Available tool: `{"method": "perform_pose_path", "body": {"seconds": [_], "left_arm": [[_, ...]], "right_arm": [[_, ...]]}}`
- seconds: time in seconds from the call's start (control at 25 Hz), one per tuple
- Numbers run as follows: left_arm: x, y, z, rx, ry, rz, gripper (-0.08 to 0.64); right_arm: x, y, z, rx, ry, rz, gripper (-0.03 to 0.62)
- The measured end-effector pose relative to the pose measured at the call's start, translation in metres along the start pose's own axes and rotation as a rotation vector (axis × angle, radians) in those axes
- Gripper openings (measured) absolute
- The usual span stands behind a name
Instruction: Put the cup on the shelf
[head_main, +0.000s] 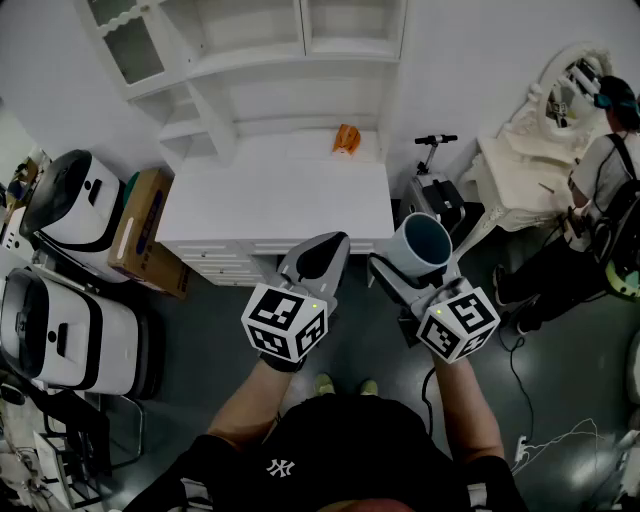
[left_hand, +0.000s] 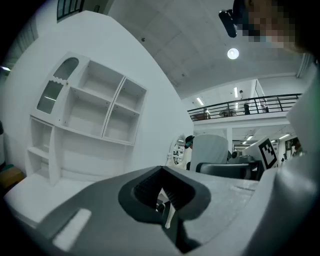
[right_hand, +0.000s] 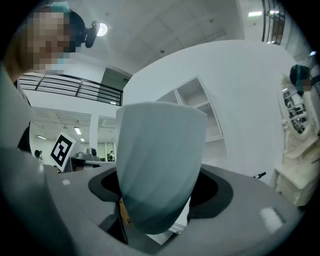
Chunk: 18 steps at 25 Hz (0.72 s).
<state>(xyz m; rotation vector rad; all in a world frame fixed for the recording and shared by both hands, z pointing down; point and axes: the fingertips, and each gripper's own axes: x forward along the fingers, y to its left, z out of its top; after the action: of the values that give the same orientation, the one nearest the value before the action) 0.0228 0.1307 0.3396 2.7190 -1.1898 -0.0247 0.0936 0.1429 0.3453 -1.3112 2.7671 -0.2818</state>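
Pale blue is the cup (head_main: 423, 243), and on my head view it sits tilted in the right tool (head_main: 412, 268), open mouth up. It is held in the air just off the front right corner of the white table (head_main: 280, 205), not on the shelf (head_main: 255, 60). My left tool (head_main: 320, 260) is just beside it, jaws pressed together. The shelf rises from the back of the table, and a small orange thing (head_main: 346, 138) lies on the table near its foot. A cardboard box (head_main: 140, 225) leans at the table's left end. A person (head_main: 605, 170) is at the far right.

On the left tool view I see the jaws meeting at their tips with nothing gripped. The shelf stands ahead to the left, and the cup shows at the right.

On the right tool view both jaws clamp the cup's lower part. Its wider rim points up and away from the camera, and the shelf shows behind it.
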Motion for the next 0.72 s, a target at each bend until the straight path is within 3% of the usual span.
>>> {"method": "perform_pose_path", "body": {"seconds": [0.4,0.72], "left_arm": [[-0.014,0.020,0.005,0.002,0.001,-0.013,0.000],[-0.027,0.039,0.003,-0.010,0.000,-0.009,0.000]], "right_arm": [[0.016,0.011,-0.009,-0.013,0.050,-0.039,0.387],[0.025,0.016,-0.012,0.029,0.046,-0.062,0.391]]}}
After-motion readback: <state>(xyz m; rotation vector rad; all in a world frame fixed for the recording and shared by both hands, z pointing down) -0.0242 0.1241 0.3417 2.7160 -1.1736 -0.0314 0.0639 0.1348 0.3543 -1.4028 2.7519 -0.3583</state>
